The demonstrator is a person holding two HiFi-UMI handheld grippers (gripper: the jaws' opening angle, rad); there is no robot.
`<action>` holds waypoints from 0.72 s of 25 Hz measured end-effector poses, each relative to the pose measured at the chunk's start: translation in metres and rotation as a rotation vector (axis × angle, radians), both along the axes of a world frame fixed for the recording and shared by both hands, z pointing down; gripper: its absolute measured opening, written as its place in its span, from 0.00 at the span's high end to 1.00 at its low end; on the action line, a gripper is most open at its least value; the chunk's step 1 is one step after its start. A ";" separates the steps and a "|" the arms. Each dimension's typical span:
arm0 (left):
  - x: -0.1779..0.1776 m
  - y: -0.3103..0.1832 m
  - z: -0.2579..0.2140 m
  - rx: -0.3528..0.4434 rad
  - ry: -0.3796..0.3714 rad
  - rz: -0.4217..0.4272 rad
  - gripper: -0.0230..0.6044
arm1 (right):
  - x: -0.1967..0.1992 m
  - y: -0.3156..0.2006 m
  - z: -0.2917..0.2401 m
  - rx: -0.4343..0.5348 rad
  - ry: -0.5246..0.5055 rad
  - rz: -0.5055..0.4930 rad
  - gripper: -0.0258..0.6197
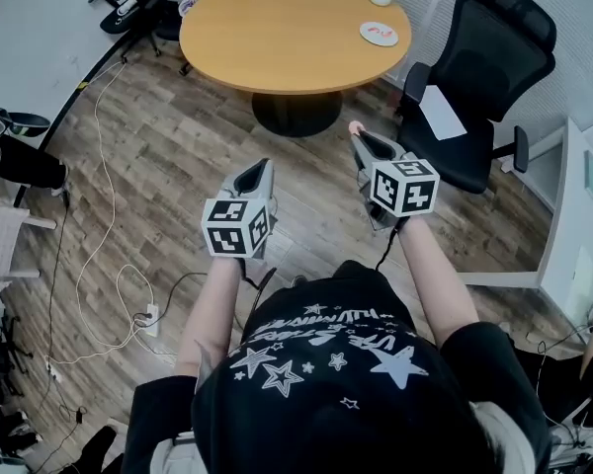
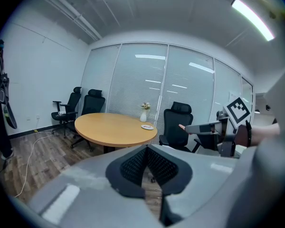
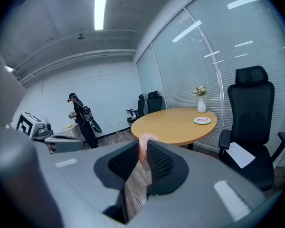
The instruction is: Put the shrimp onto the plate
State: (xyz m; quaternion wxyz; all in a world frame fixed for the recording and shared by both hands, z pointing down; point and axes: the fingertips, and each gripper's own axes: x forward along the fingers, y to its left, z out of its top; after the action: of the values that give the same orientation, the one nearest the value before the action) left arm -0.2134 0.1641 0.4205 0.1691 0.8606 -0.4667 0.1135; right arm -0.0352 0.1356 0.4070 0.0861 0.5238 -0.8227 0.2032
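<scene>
Your shrimp (image 3: 143, 150) sits right at the tips of your right gripper (image 3: 143, 146), pinched between the two dark ribbed pads and well short of the plate (image 3: 202, 120), which lies on the far side of the round wooden table (image 3: 173, 125) near a white vase (image 3: 201, 105). In the right gripper view the shrimp's long axis runs upright along the front edge of the pads, and its pale pink end pokes out just above the tips. From the head view it shows only as a small pink nub (image 1: 356, 126) at the tip, pointing toward the table (image 1: 287, 28). Which end is head and which is tail is too small to tell. The right jaws are closed on it, with only a narrow gap below it where the wood floor shows through. Your left gripper (image 2: 146, 148) is beside the right one, its pads meeting at the tips with nothing between them. The plate (image 1: 379, 34) carries something reddish, too small to make out.
</scene>
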 end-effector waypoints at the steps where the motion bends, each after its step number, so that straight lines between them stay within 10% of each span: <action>1: -0.004 -0.001 0.000 0.000 0.001 0.005 0.96 | -0.002 0.000 0.001 -0.002 0.000 0.011 0.87; 18: -0.015 -0.053 0.025 -0.038 -0.008 -0.014 0.96 | 0.011 -0.056 0.035 -0.066 -0.022 0.046 0.87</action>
State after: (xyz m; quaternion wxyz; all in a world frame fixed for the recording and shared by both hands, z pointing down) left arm -0.2285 0.1113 0.4451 0.1842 0.8534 -0.4714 0.1246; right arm -0.0244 0.0799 0.4419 0.0897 0.5372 -0.8043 0.2377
